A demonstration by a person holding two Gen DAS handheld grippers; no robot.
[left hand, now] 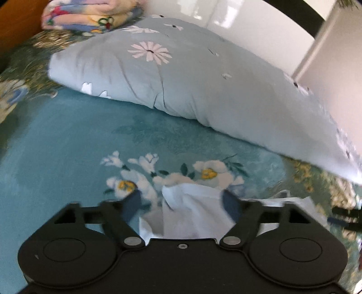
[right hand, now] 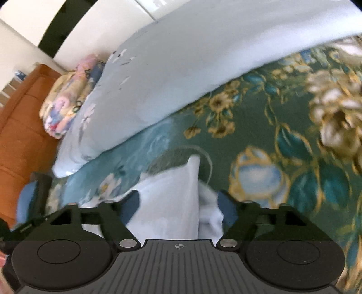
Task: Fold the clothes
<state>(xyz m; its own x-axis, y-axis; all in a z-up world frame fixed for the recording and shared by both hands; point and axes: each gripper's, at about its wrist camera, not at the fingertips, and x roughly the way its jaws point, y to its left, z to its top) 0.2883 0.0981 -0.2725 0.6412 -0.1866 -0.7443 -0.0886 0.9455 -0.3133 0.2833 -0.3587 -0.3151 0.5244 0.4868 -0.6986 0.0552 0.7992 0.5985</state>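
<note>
White cloth [left hand: 192,210] lies bunched on the bedspread [left hand: 67,147], rising in a crumpled peak between the fingers of the left gripper [left hand: 183,203]. Those fingers stand wide apart, blue pads [left hand: 132,204] on either side of the cloth; the right-hand pad looks to be just against the fabric, though blur makes contact hard to judge, and nothing is pinched.

From the right wrist, the same cloth [right hand: 172,203] shows as a folded white wedge with a sharp vertical crease, its tip pointing away over the bedspread [right hand: 260,126]. It sits between the spread fingers of the right gripper [right hand: 178,203], whose pads [right hand: 133,205] flank it without squeezing.

Beyond the cloth, a pale grey-blue duvet [left hand: 181,79] printed with daisies lies heaped across the bed. A folded blanket [left hand: 90,15] in pink, yellow and blue rests behind the duvet, against an orange wooden headboard [right hand: 20,126]. White glossy panels [left hand: 237,20] stand behind the bed. The left gripper's blue pad also shows at the left edge of the right-wrist view.
</note>
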